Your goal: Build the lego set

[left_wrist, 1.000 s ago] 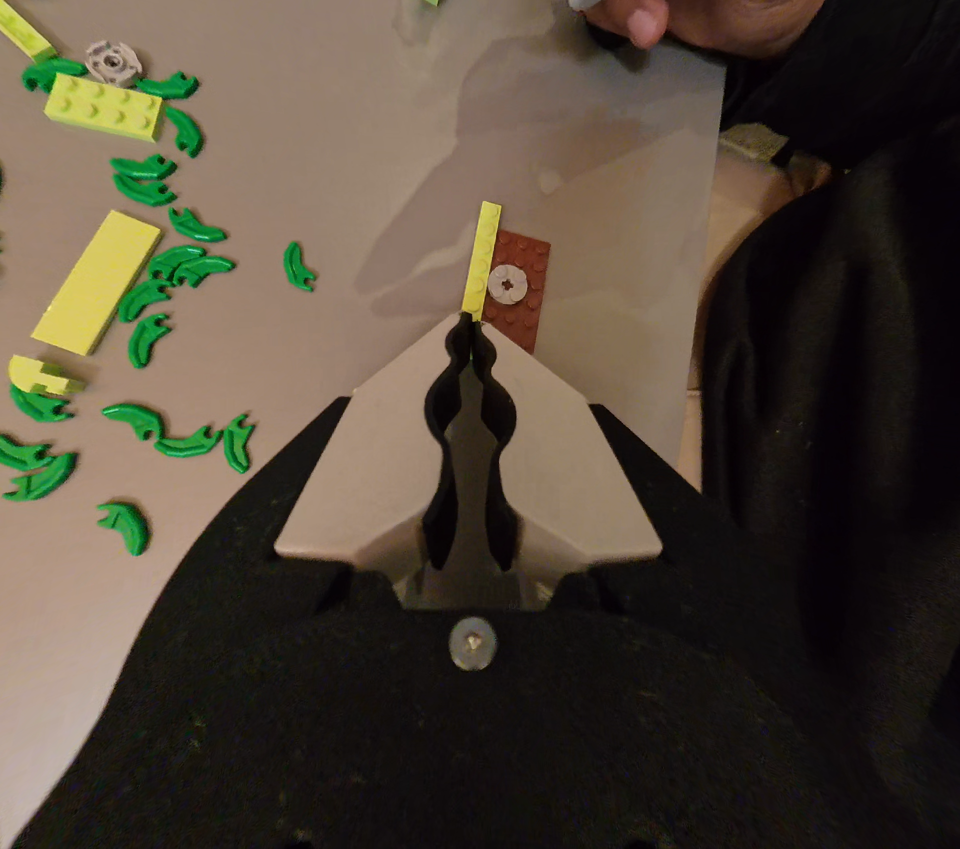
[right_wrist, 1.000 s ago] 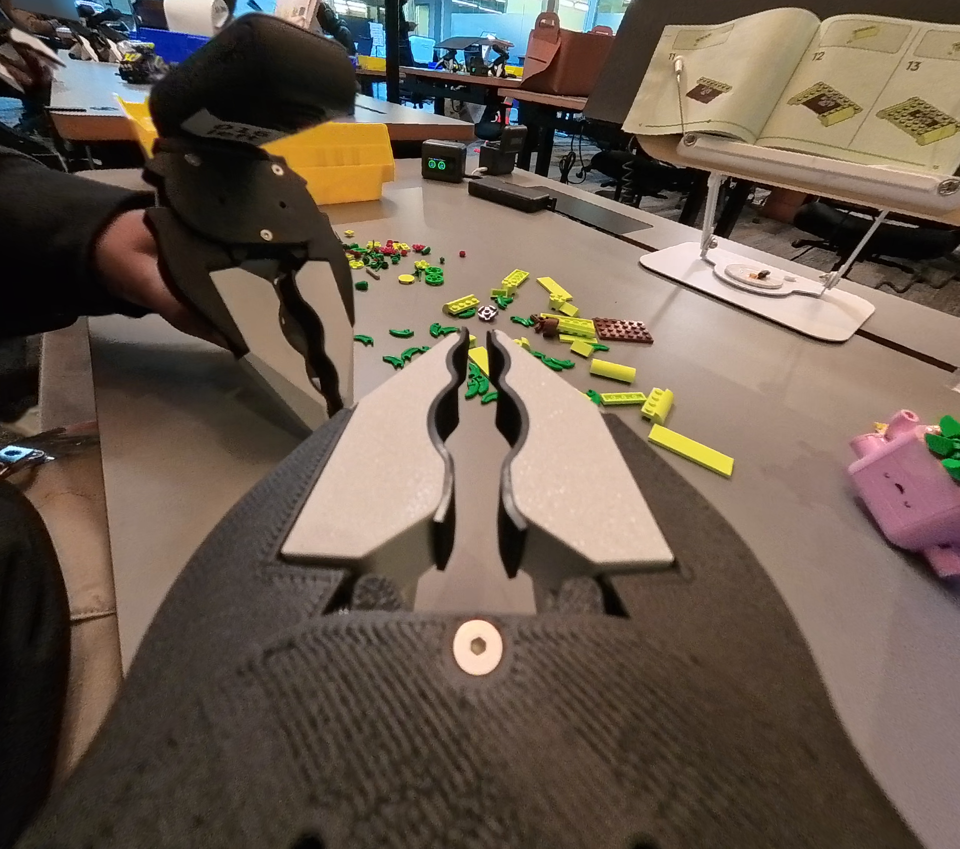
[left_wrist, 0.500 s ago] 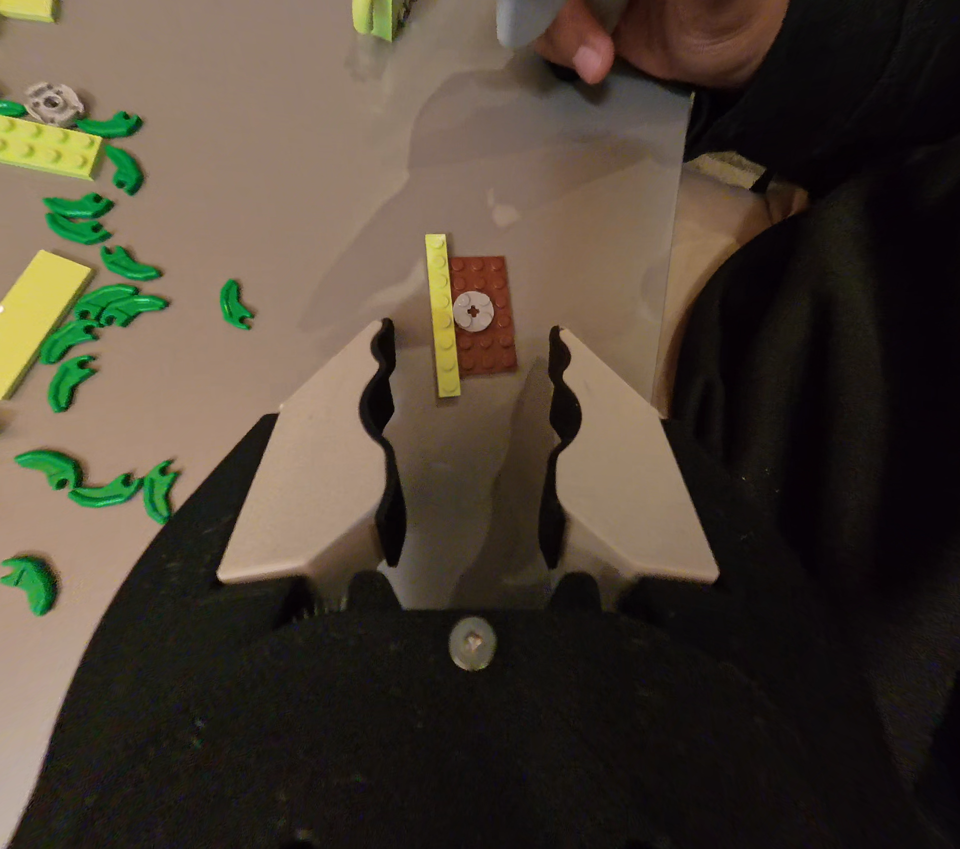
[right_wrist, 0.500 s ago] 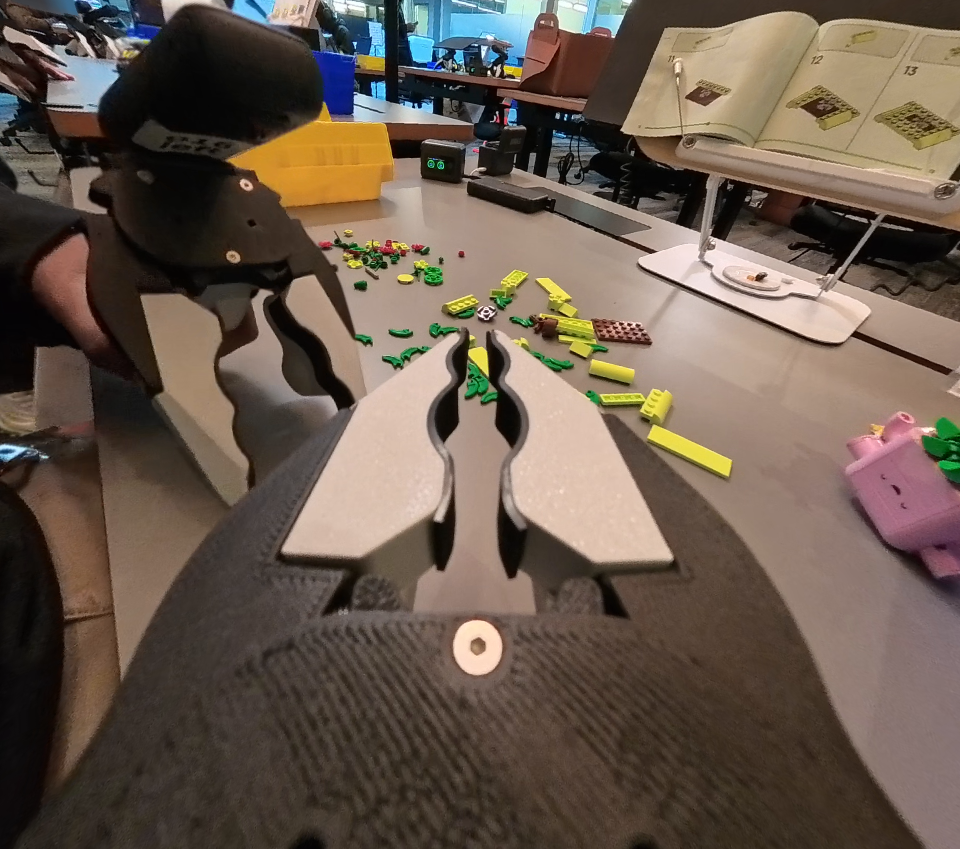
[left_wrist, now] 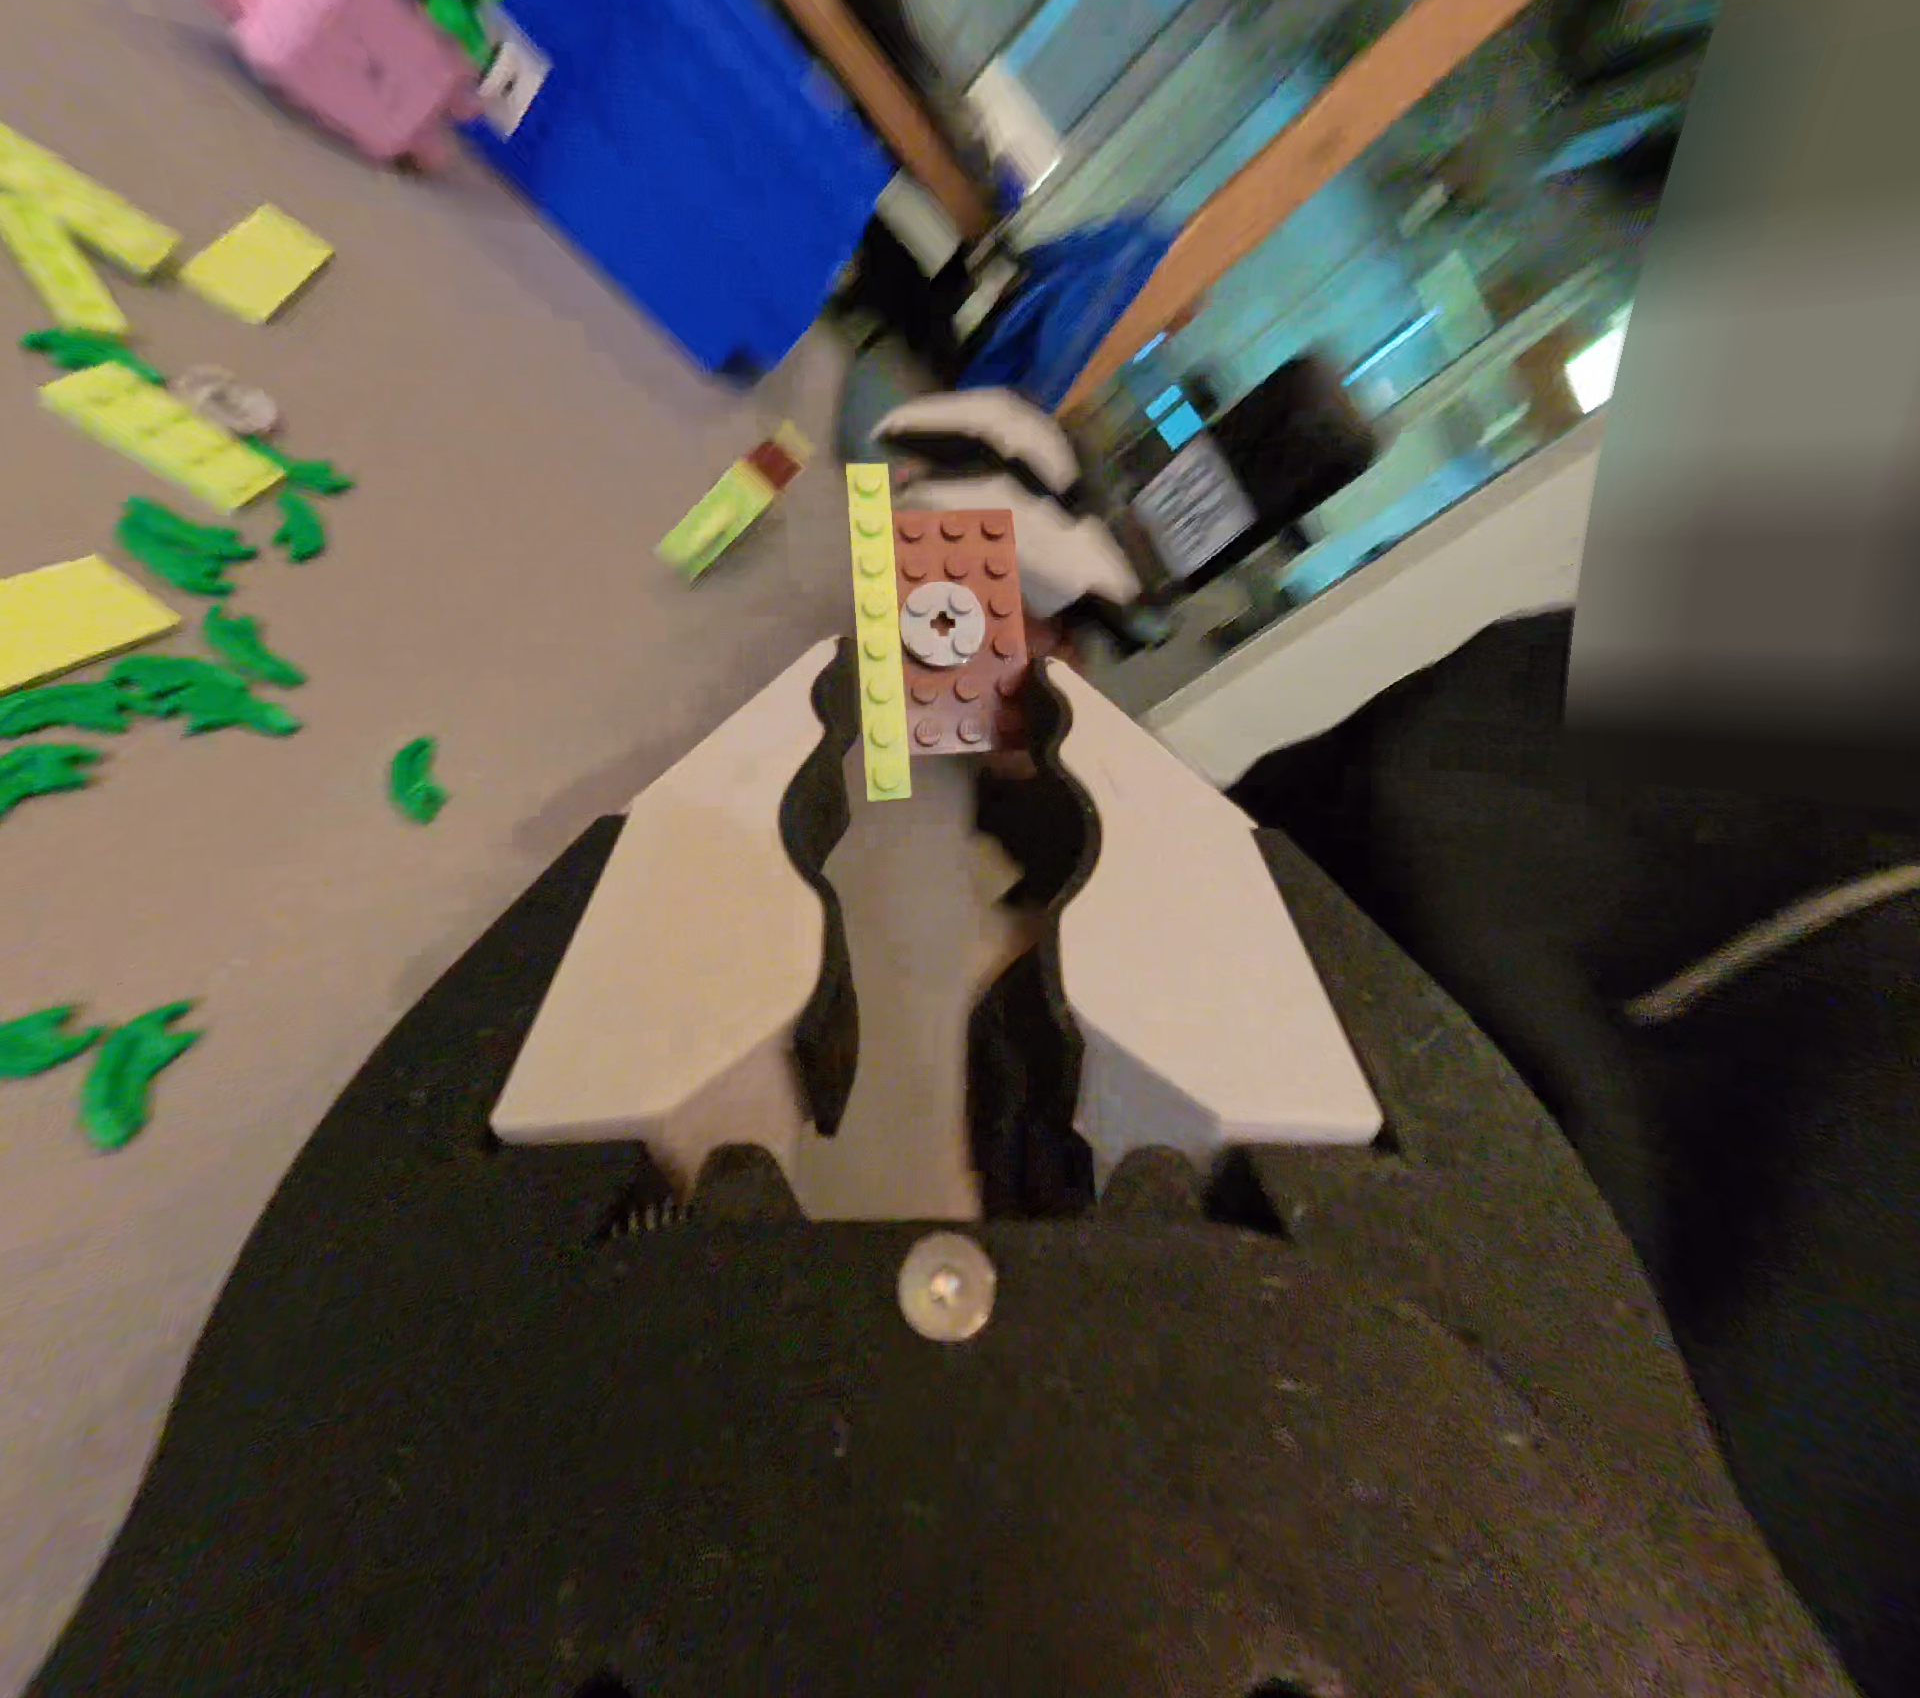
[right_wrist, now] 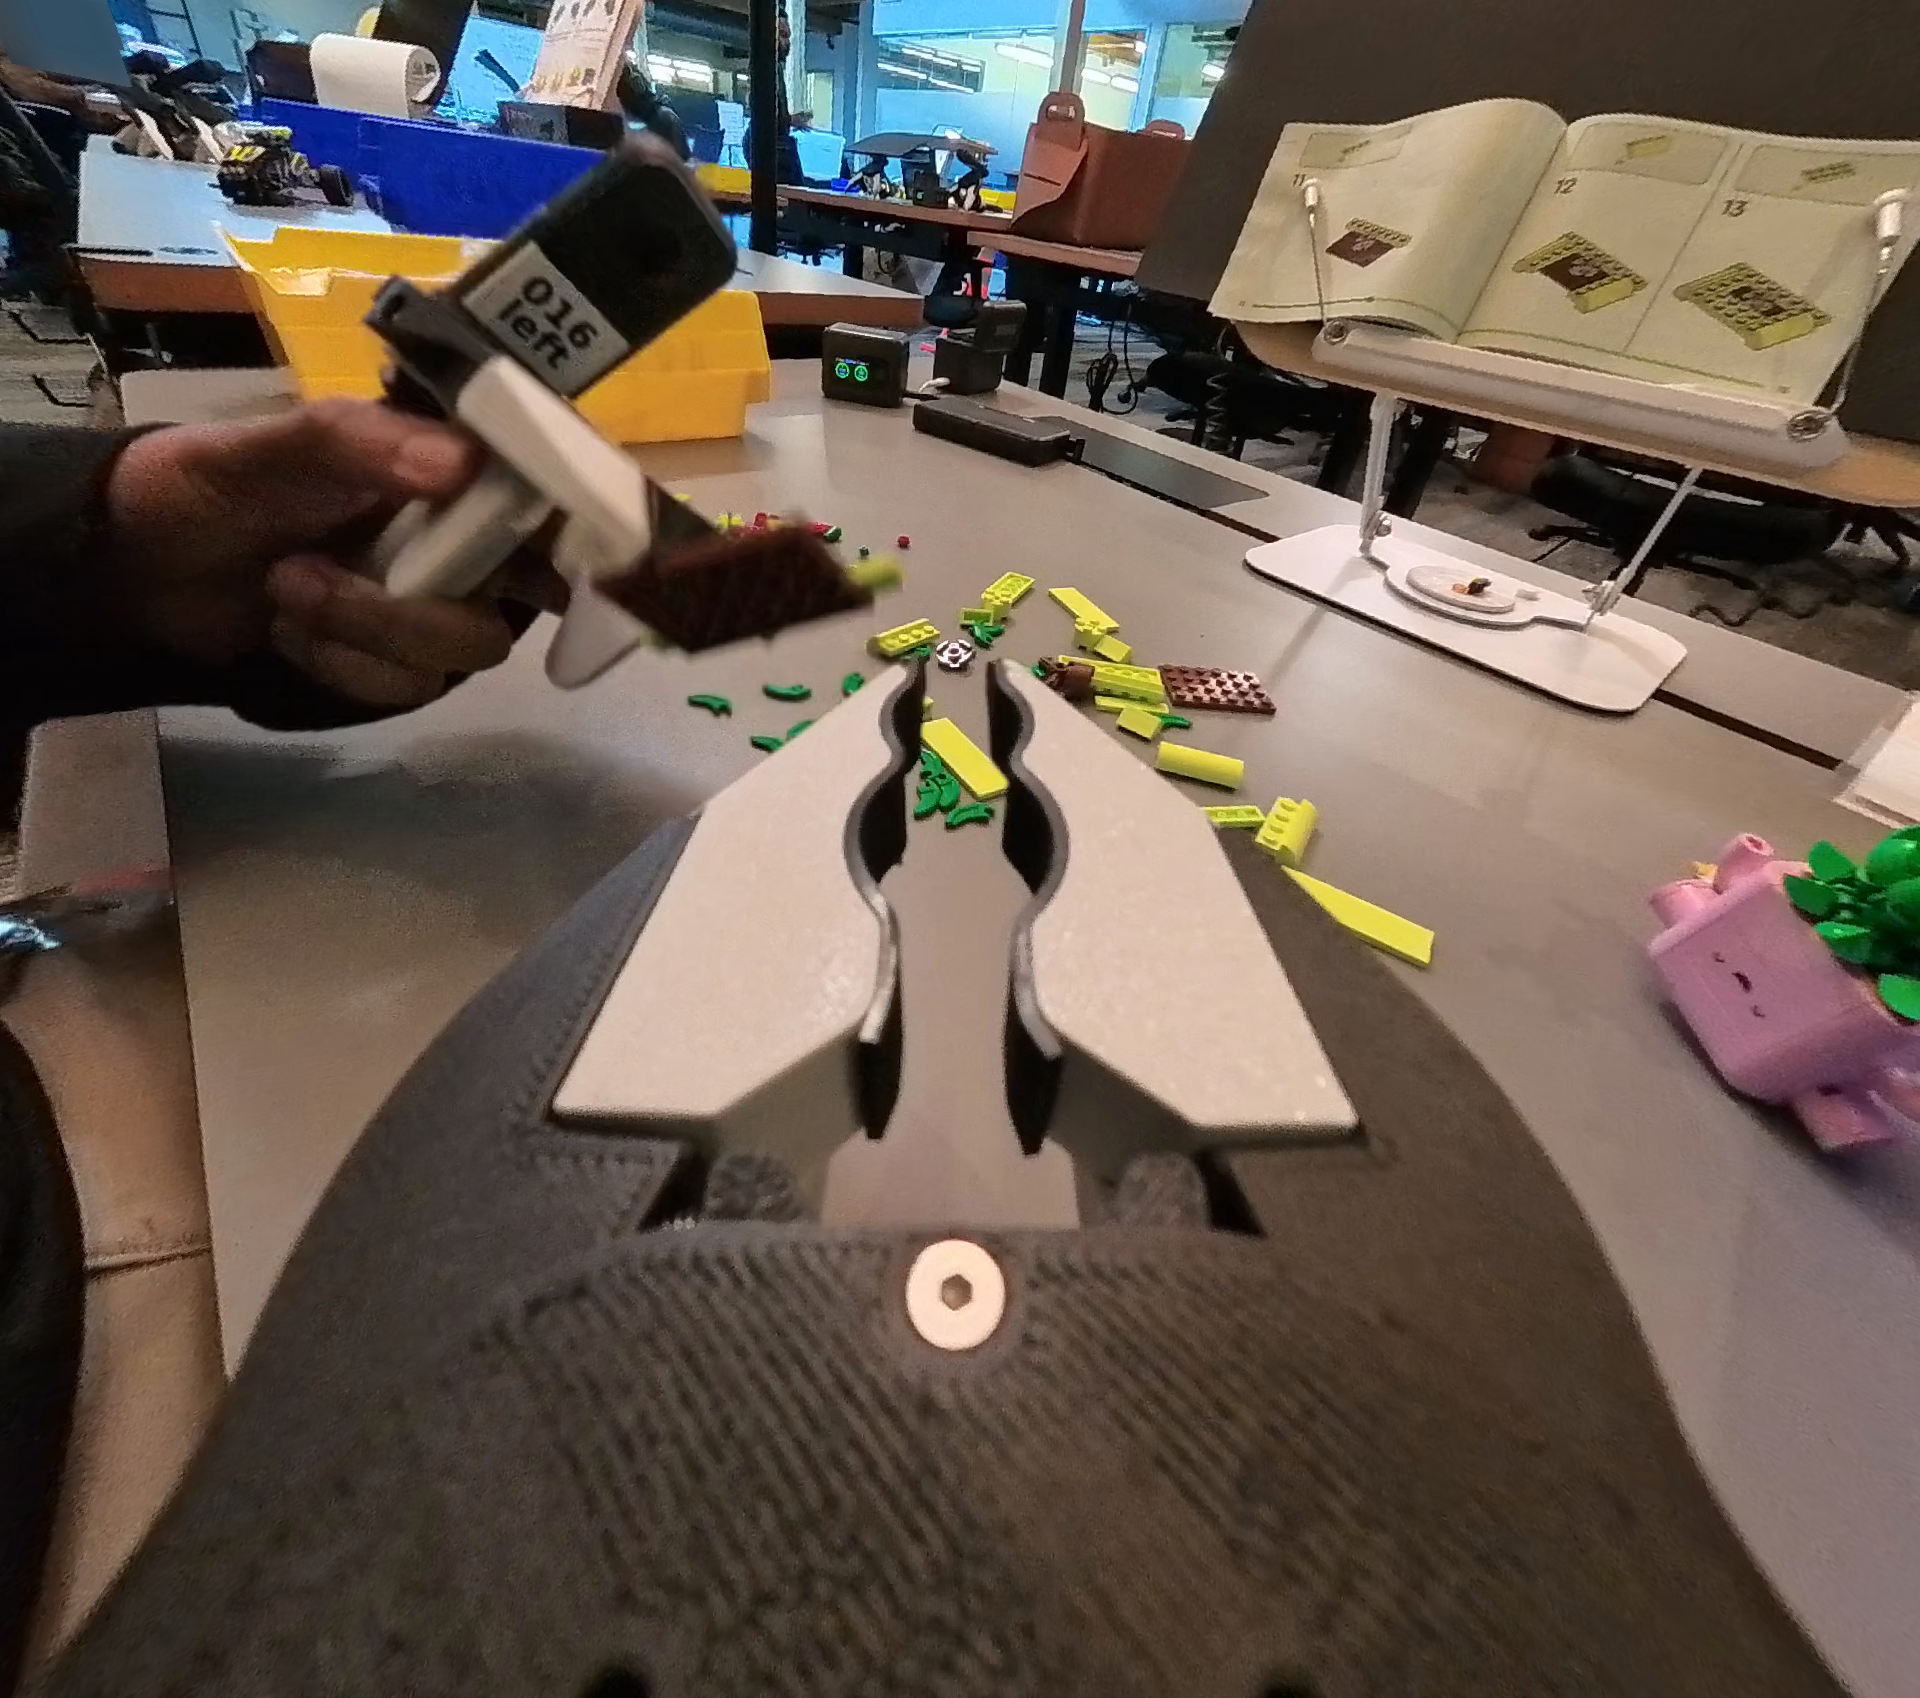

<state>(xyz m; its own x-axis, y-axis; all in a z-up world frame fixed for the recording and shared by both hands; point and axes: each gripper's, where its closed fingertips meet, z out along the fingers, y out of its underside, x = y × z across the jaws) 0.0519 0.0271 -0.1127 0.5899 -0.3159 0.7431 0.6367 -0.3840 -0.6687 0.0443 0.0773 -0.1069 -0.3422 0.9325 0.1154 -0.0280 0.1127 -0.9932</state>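
Observation:
My left gripper point(left_wrist: 940, 692) is shut on a brown Lego plate point(left_wrist: 971, 547) that carries a lime strip point(left_wrist: 875, 630) along its left edge and a grey round piece point(left_wrist: 942, 625) on top. The assembly is held up off the grey table point(left_wrist: 499, 630). In the right wrist view the left gripper point(right_wrist: 665, 599) holds the brown plate point(right_wrist: 727, 599) tilted in the air at the left. My right gripper point(right_wrist: 956, 682) is empty, its jaws nearly together, low over the table and pointing at the loose pieces.
Loose lime plates point(right_wrist: 961, 760) and green leaf pieces point(left_wrist: 197, 703) lie scattered mid-table, with another brown plate point(right_wrist: 1216, 692). A pink Lego pot with a green plant point(right_wrist: 1787, 994) stands at the right. An open instruction booklet on a stand point(right_wrist: 1558, 246) and a yellow bin point(right_wrist: 665, 360) are at the back. Left tips to right tips: about 6 cm.
The left gripper opened over the brown assembly on the table, then shut on it, lifted it and tilted up. The right gripper stayed nearly still.

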